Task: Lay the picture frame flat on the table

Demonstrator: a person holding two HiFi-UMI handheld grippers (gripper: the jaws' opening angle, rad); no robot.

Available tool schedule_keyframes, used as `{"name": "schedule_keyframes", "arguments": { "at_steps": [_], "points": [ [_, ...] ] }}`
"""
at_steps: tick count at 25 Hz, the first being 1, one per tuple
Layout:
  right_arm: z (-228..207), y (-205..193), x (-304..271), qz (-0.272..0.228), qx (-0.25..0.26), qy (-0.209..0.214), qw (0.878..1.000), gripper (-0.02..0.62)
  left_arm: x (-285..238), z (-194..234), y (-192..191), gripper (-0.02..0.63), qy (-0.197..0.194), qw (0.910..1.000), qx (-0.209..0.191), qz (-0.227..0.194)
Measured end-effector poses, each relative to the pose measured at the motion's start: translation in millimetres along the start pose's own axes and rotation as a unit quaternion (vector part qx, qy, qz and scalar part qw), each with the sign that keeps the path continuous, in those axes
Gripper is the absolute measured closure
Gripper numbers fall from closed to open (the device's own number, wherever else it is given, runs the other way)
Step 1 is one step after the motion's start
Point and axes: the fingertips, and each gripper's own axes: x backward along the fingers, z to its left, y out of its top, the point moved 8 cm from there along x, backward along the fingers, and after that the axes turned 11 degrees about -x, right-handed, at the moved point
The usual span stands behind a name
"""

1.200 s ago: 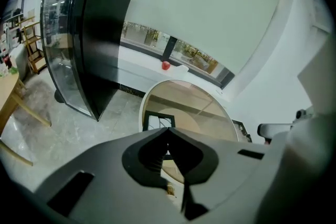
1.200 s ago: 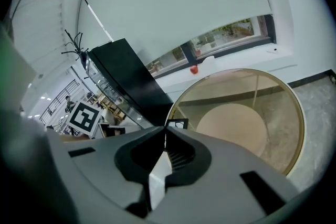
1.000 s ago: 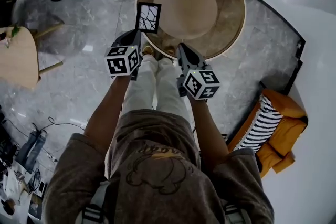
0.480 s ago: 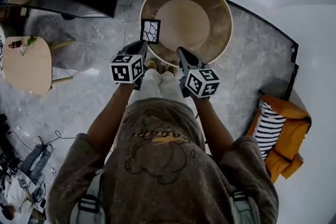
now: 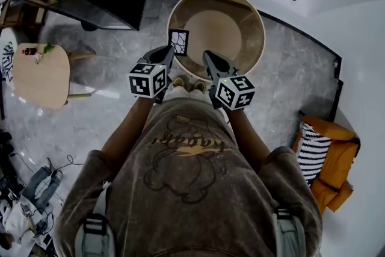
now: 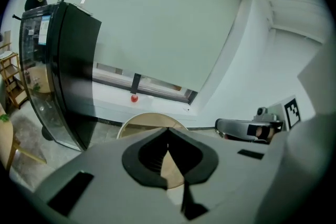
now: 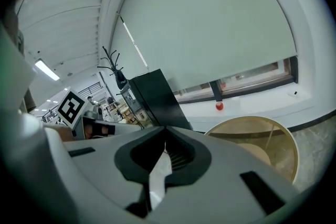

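Small black picture frame (image 5: 178, 42) stands upright at round wooden counter's (image 5: 261, 39) left rim, just beyond left gripper (image 5: 171, 49), farther from right gripper (image 5: 206, 55); all jaws together, empty

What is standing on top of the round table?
Only the picture frame shows, upright at the near left rim of the round table. The rest of the top looks bare. The left gripper and right gripper cover part of the near rim.

The round table (image 5: 255, 15) has a smooth pale wood rim. Around it the floor (image 5: 90, 123) is glossy grey veined stone. Left of it, a side table (image 5: 39, 75) shows matt light wood.
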Motion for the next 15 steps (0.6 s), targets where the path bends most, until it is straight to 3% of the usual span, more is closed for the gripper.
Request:
{"name": "schedule_keyframes", "arguments": {
  "at_steps": [15],
  "points": [
    [29.0, 33.3, 32.4, -0.04, 0.062, 0.006, 0.997, 0.575, 37.2, -23.0, 32.6, 0.588, -0.02, 0.9967, -0.046, -0.064]
  ]
}}
